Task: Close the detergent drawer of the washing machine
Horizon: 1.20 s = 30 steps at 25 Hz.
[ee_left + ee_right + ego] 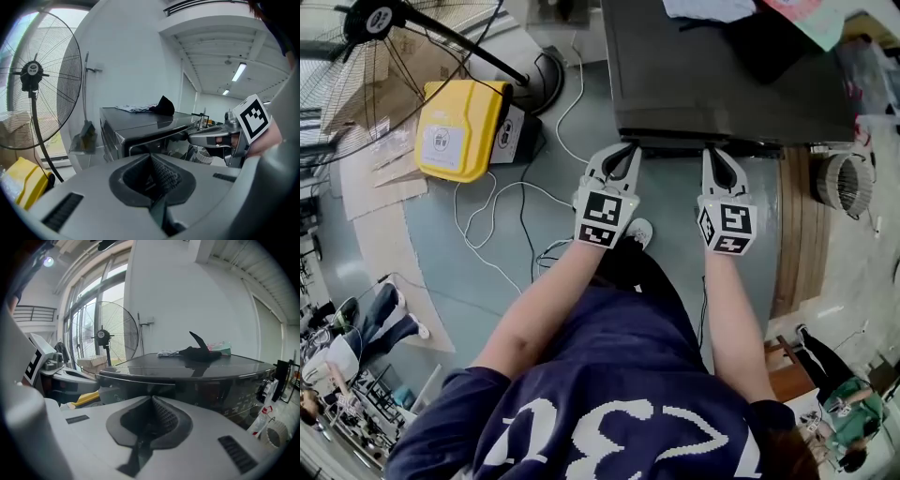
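A dark grey, glossy-topped washing machine [731, 84] is carrying a pale script logo on its front, too small for reading. A yellow plastic case [459, 127] beside it is showing a white label, also illegible. The left tongs [627, 148] and right tongs [716, 150], both pressed together and empty, are pointing at the machine's upper front edge, where the dark detergent drawer [136, 380] is sitting near the left corner.

The head view looks steeply down from above the person onto the dark grey glossy-topped washing machine [722, 84], close in front. The left gripper view and right gripper view sit low, just before that machine's front edge, facing it almost level, the left one toward its left front corner. All three share the machine's top and the black wire-caged pedestal fan [375, 19] left of it.
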Each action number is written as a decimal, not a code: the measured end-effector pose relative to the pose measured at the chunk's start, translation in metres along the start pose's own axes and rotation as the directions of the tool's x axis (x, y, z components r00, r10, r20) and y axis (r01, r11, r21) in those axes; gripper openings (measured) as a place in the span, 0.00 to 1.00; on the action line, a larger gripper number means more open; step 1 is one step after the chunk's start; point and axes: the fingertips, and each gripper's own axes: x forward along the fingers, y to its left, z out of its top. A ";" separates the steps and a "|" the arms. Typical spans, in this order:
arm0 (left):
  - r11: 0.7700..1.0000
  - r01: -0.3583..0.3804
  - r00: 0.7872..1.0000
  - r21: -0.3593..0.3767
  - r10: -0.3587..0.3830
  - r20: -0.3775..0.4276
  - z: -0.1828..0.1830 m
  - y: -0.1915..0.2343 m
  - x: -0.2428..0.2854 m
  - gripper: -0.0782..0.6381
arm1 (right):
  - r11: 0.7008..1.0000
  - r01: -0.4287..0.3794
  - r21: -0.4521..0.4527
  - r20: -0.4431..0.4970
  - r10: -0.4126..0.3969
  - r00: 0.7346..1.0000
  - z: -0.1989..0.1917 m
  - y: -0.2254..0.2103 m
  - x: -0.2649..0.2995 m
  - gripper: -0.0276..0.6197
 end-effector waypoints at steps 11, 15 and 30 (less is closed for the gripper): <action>1.000 0.002 1.000 -0.010 -0.002 0.005 0.003 0.001 0.001 0.13 | 1.000 0.015 0.026 0.005 -0.015 1.000 0.000 -0.003 0.002 0.07; 1.000 0.007 1.000 -0.008 -0.007 0.007 0.002 0.001 0.003 0.13 | 0.999 0.024 0.028 0.005 -0.024 1.000 -0.001 -0.004 0.004 0.07; 1.000 -0.024 1.000 -0.019 0.025 0.014 0.009 0.018 0.003 0.13 | 0.998 0.041 0.056 0.013 -0.042 0.999 0.004 -0.004 0.014 0.07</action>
